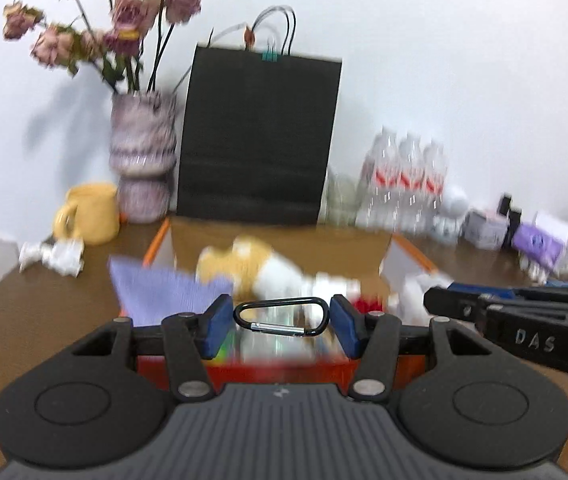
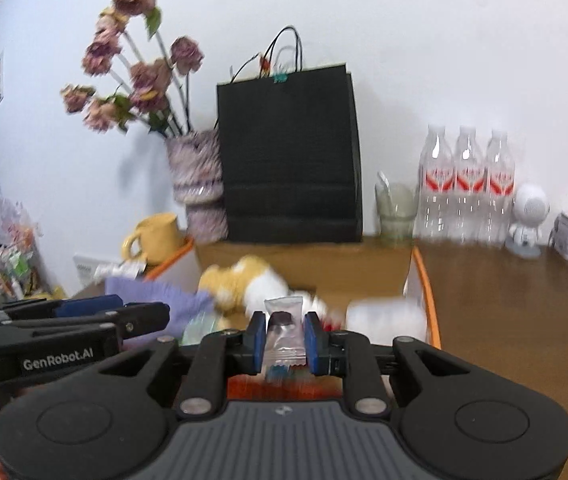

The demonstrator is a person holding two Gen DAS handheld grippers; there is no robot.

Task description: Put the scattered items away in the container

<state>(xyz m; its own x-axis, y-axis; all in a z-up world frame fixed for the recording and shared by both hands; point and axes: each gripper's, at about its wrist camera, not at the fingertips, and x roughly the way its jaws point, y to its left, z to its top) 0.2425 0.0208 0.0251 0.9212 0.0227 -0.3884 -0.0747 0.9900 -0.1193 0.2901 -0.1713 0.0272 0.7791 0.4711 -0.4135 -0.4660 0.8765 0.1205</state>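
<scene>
As the left wrist view showed it, the left gripper (image 1: 282, 326) pinched a black carabiner (image 1: 282, 317) between its blue pads (image 1: 217, 326), one pad at each rounded end. The carabiner's long axis ran crosswise from pad to pad, its silver gate on the lower side. It looked light, rigid and smooth, a metal loop likely to slip or swivel if held only at the curved ends; a hold across its straight sides would probably be steadier. It hung above the near edge of the open cardboard box (image 1: 280, 240), which sat on the desk (image 1: 36, 312) before a black paper bag (image 1: 260, 136). A plush toy (image 1: 244, 266) and a lilac cloth (image 1: 164, 292) already lay in the box. The right gripper (image 1: 436, 302) entered from the right edge, its jaws not readable there.

Seen from the right wrist view, the right gripper (image 2: 284, 338) was pressed narrowly on a small clear sweet wrapper (image 2: 284, 332) with a dark piece inside. That packet seemed very light, crinkly and slick, so squeezing the solid middle rather than the loose film looked safest. Its long axis pointed away from the camera toward the box (image 2: 308, 256), one crimped end forward. It too hovered above the box's near edge, with the left gripper (image 2: 156, 316) just beside it at the left.
</scene>
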